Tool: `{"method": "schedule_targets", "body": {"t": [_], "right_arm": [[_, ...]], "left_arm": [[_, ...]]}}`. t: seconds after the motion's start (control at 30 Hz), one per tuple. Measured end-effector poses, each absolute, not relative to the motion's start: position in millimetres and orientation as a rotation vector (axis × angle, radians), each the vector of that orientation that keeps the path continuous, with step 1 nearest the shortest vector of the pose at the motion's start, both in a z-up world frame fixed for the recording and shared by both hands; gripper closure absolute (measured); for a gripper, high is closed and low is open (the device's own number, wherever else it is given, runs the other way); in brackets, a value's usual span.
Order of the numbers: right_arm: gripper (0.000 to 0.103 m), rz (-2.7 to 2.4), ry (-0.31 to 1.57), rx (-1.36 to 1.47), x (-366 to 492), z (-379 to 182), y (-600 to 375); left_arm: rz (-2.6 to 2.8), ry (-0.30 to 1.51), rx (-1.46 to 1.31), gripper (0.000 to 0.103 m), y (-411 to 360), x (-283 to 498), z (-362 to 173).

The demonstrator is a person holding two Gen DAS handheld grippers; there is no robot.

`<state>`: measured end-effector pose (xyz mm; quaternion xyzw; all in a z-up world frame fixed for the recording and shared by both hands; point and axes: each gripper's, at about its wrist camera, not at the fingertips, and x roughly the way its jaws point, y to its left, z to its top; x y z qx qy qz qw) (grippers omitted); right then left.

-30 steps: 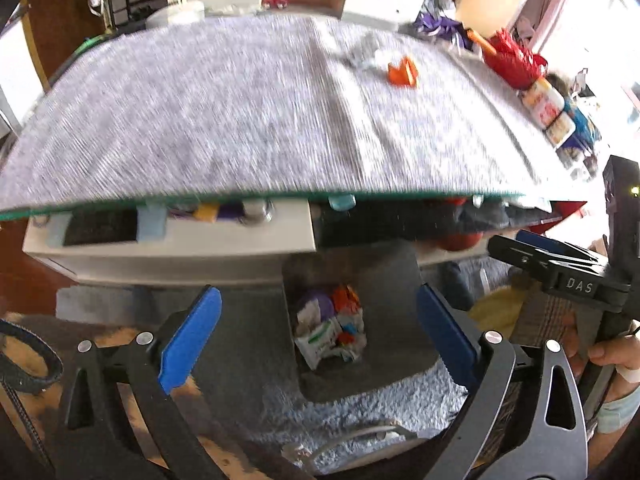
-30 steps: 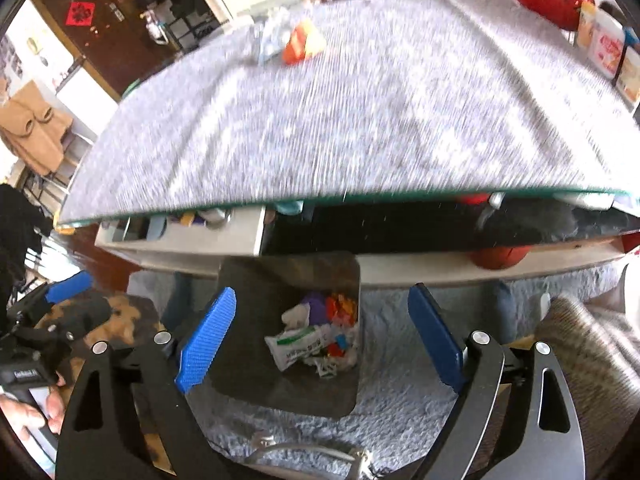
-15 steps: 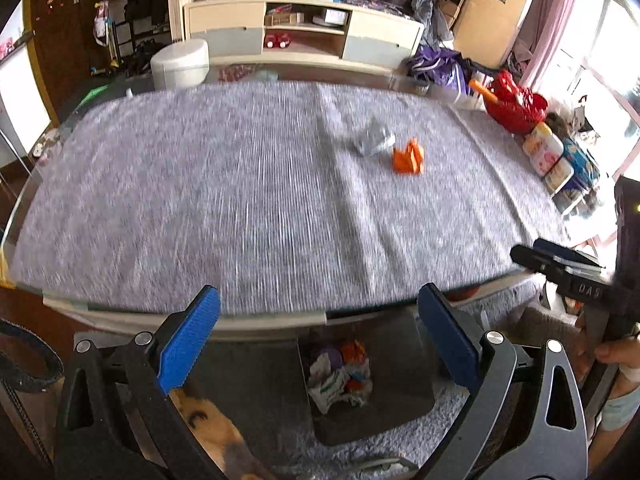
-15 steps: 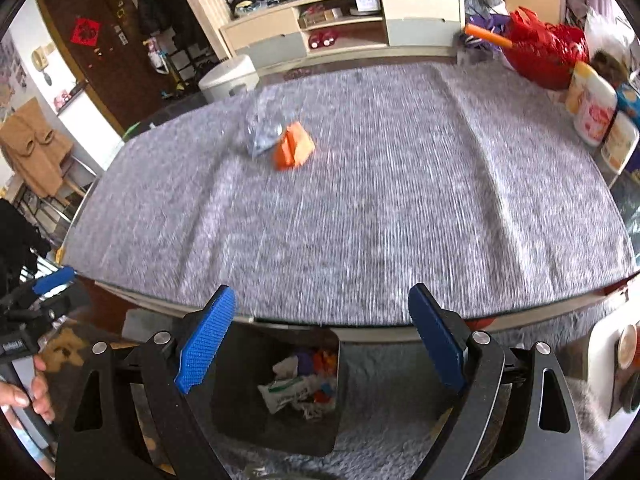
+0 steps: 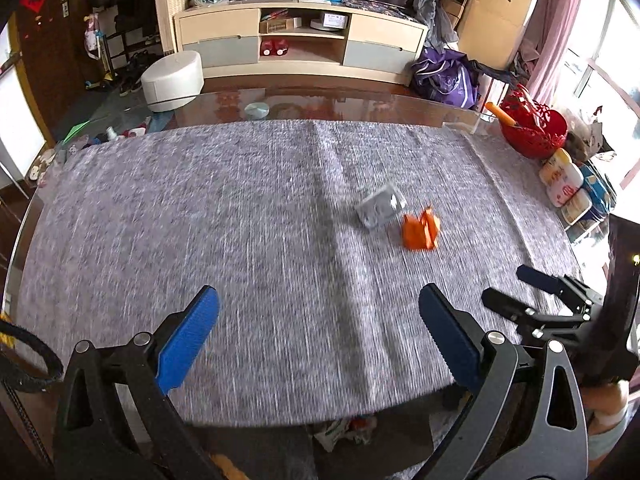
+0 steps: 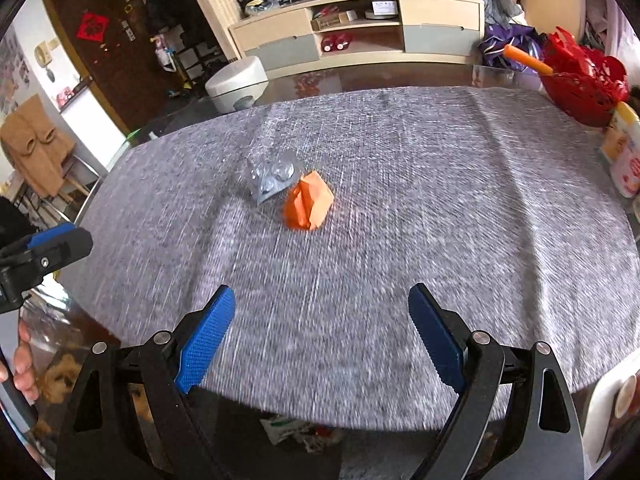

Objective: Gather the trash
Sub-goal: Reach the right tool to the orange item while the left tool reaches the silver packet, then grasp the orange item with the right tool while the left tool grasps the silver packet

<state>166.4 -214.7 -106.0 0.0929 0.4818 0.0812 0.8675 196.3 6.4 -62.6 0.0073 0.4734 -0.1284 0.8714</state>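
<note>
Grey cloth (image 5: pixel 240 240) over glass table, both grippers (image 5: pixel 318 332) (image 6: pixel 320 330) spread wide and empty, orange wrapper (image 6: pixel 308 202) touching blister pack (image 6: pixel 272 180) ahead of them, bin trash (image 6: pixel 296 432) below near edge, red basket (image 6: pixel 584 84) far right, TV cabinet (image 5: pixel 304 40) behind

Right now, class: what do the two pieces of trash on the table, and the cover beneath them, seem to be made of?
The orange scrap looks like matte paper: sharp creases, standing in a crumpled peak. The silvery piece looks like a foil-and-plastic blister pack: shiny grey with round bubbles, though blur leaves that open. The grey cover looks like woven or felted cloth: heathered, dull, with soft folds.
</note>
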Motion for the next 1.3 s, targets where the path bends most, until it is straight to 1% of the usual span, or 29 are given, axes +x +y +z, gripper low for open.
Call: {"method": "schedule_targets", "body": {"t": [0.13,0.2,0.23,0.3,0.37,0.5,0.67,0.8,0.9,0.97,1.07,1.23,1.3], "right_arm": [[0.014,0.159,1.001,0.161,186.2,-113.9,-207.8],[0.017,0.156,1.001,0.159,195.1,-119.8,-205.9],[0.022,0.155,0.999,0.164,198.9,-122.7,-205.7],[0.030,0.156,0.998,0.173,206.3,-128.9,-206.4],[0.035,0.159,1.005,0.179,214.6,-137.8,-205.7],[0.047,0.169,1.000,0.194,224.4,-150.2,-206.0],[0.052,0.165,0.968,0.163,233.3,-154.1,-201.0],[0.079,0.151,0.965,0.124,235.6,-155.0,-200.3],[0.080,0.153,0.964,0.125,236.1,-154.5,-203.0],[0.081,0.150,0.968,0.121,233.6,-153.9,-204.2],[0.081,0.143,0.976,0.129,228.2,-152.6,-210.1],[0.081,0.133,0.980,0.164,218.2,-147.5,-222.6],[0.081,0.132,0.980,0.168,214.0,-145.2,-226.5]], "left_arm": [[-0.285,0.990,0.029,0.008,-6.8,222.9,-66.4],[-0.300,0.993,0.038,0.008,-15.5,238.1,-72.0],[-0.305,0.998,0.040,0.009,-18.8,244.9,-75.4],[-0.316,1.007,0.045,0.009,-25.4,255.3,-81.4],[-0.333,1.020,0.053,0.014,-34.1,266.9,-92.4],[-0.361,1.046,0.045,0.021,-45.3,282.0,-107.6],[-0.381,1.072,0.040,0.023,-55.5,297.8,-123.2],[-0.387,1.084,0.041,0.026,-62.2,307.5,-131.9],[-0.400,1.094,0.031,0.028,-66.6,314.4,-138.3],[-0.407,1.099,0.035,0.035,-70.9,316.8,-141.3],[-0.422,1.105,0.042,0.042,-75.7,318.0,-144.3],[-0.436,1.106,0.046,0.043,-81.2,322.3,-148.7],[-0.437,1.104,0.052,0.042,-84.4,324.1,-149.2]]}}
